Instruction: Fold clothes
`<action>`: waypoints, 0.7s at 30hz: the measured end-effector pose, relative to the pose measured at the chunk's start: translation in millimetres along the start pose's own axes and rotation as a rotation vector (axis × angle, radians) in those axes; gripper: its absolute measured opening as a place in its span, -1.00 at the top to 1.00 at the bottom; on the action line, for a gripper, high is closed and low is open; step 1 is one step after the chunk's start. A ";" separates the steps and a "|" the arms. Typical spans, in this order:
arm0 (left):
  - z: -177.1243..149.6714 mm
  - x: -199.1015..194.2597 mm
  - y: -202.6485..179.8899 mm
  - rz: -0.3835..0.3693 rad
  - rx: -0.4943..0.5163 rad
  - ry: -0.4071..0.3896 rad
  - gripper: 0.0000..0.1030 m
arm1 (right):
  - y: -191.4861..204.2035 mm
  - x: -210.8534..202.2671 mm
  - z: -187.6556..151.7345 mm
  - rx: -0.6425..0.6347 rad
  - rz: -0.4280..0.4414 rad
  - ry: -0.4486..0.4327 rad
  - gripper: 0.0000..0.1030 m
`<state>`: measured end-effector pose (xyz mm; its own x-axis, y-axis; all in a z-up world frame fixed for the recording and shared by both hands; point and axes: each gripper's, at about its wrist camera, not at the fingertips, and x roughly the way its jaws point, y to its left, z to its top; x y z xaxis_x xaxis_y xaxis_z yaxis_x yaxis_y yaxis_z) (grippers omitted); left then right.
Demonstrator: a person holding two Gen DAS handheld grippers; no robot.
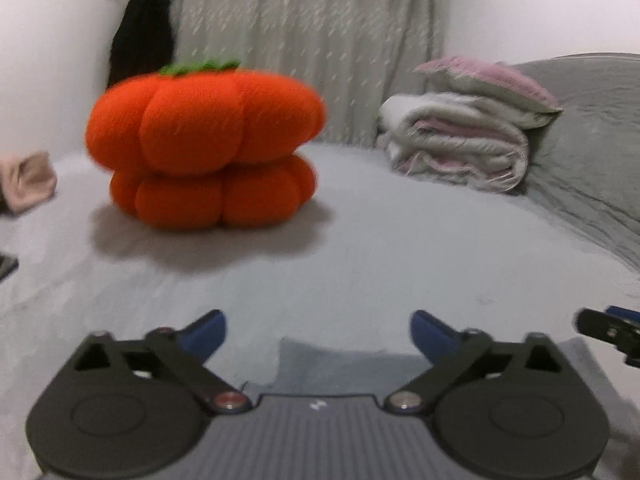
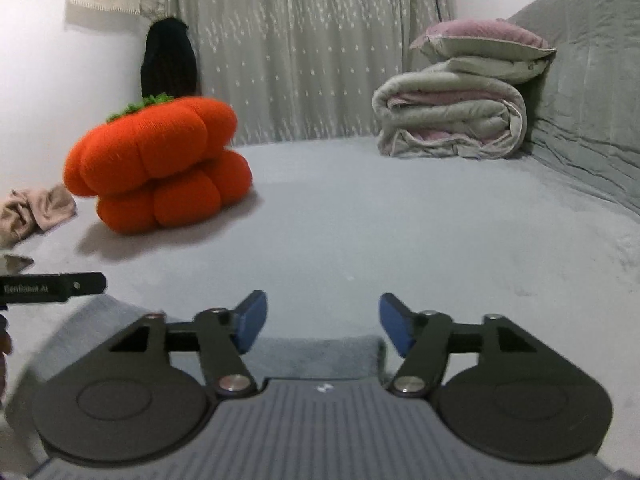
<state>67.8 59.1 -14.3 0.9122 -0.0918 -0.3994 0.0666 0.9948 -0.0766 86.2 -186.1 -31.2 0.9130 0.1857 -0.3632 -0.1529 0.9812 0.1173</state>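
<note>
- Both tongs stand wide and hold nothing: the left tongs and the right tongs hover low over the bed, blue pads well apart.
- Just under and behind each pair of pads lies a grey folded garment, pale against the bedsheet; in the left view the same cloth shows an edge and a corner between the pads.
- My reading: the step in hand is to take hold of the garment's near edge for a fold, or a fold has just been laid down; the frames do not settle which.
- To do it well, lower each pair of pads onto one corner, pinch only the top layer, lift both sides evenly, and keep the edge taut so the crease falls straight.
- Ahead and to the left of the tongs sits an orange pumpkin cushion, well clear of the cloth; ahead and right lies a rolled quilt with a pillow on it.
- Only the right view shows the crumpled beige cloth plainly, and the left tongs' dark arm at its left side.
- Only the left view, more blurred, shows the garment's corner clearly, with the right tongs' tip at its right edge.
</note>
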 end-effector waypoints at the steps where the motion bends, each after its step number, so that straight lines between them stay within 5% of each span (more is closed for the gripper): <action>1: -1.6 -2.9 -4.4 -0.011 0.019 -0.008 -0.99 | 1.8 -1.9 -0.1 0.007 0.010 -0.004 -0.53; 7: -18.4 -2.0 -23.0 -0.057 0.118 0.020 -0.99 | 20.5 0.0 -7.5 -0.039 0.069 0.033 -1.00; 14: -38.9 22.4 -18.0 -0.046 0.158 0.167 -0.99 | 25.5 18.9 -24.9 -0.104 0.073 0.142 -1.00; 21: -40.1 30.1 12.2 -0.098 0.000 0.214 -0.99 | 13.2 27.3 -29.7 -0.090 0.082 0.191 -1.00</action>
<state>79.9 66.8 -63.8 0.7948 -0.1948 -0.5748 0.1506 0.9808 -0.1242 97.9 -166.5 -67.0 0.8091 0.2635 -0.5252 -0.2648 0.9614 0.0744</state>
